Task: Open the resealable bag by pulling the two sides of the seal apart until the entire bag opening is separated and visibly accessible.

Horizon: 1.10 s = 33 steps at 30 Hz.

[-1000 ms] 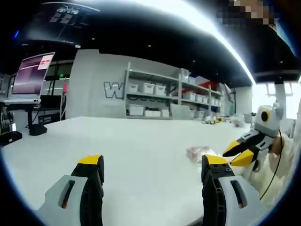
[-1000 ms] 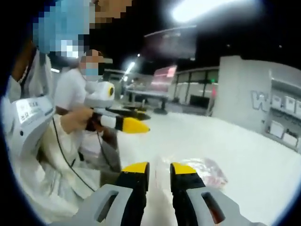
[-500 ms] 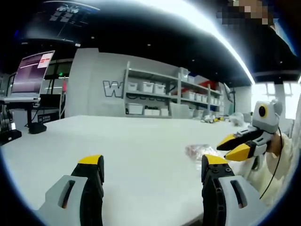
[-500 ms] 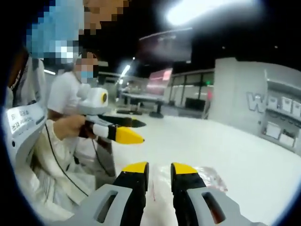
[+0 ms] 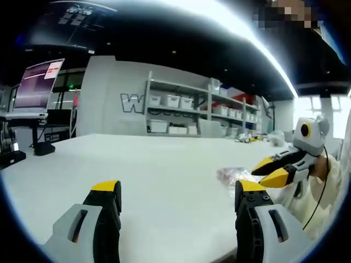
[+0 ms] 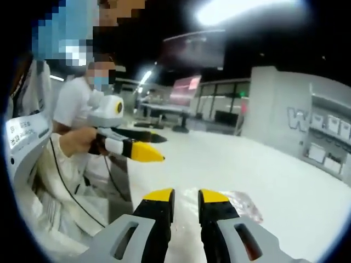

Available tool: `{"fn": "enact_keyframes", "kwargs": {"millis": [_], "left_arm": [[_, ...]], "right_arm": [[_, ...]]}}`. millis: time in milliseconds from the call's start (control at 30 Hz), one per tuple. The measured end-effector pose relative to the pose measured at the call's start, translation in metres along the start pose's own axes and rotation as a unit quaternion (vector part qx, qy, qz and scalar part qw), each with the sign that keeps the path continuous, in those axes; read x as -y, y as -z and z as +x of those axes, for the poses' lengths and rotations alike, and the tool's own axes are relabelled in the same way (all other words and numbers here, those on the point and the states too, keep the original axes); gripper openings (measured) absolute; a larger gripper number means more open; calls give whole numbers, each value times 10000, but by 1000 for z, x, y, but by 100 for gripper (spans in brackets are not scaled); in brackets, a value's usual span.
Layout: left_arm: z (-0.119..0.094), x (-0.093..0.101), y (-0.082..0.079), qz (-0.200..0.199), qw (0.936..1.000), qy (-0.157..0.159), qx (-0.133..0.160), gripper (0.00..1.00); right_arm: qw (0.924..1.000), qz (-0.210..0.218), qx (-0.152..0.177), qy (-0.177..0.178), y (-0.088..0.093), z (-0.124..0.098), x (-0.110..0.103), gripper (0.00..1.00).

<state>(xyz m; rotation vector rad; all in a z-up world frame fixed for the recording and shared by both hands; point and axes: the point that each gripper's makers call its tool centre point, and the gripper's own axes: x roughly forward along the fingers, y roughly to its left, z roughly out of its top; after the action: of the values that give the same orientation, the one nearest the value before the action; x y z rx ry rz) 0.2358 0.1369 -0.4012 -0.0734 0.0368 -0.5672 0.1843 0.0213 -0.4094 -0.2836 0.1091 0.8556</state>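
Yellow-tipped jaws of the left gripper [image 5: 179, 200] stand wide apart over bare white table [image 5: 164, 164]; the right gripper [image 6: 186, 204] is nearly closed, gripping nothing, hovering just short of the resealable bag [image 6: 237, 200] (clear, flat, crumpled). Thin film could slide or bunch if only one side is pinched. The near table edge is close; open surface stretches ahead.
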Motion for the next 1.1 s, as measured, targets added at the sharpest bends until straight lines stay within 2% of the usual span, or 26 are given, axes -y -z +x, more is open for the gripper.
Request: {"fn": "enact_keyframes", "kwargs": {"millis": [233, 1100], "left_arm": [[1, 2, 0, 6, 10000, 30, -17, 84], [4, 0, 1, 20, 10000, 44, -49, 84]], "right_arm": [[9993, -312, -193, -23, 2, 5, -3, 14], [9987, -277, -405, -96, 14, 10, -1, 11]]}}
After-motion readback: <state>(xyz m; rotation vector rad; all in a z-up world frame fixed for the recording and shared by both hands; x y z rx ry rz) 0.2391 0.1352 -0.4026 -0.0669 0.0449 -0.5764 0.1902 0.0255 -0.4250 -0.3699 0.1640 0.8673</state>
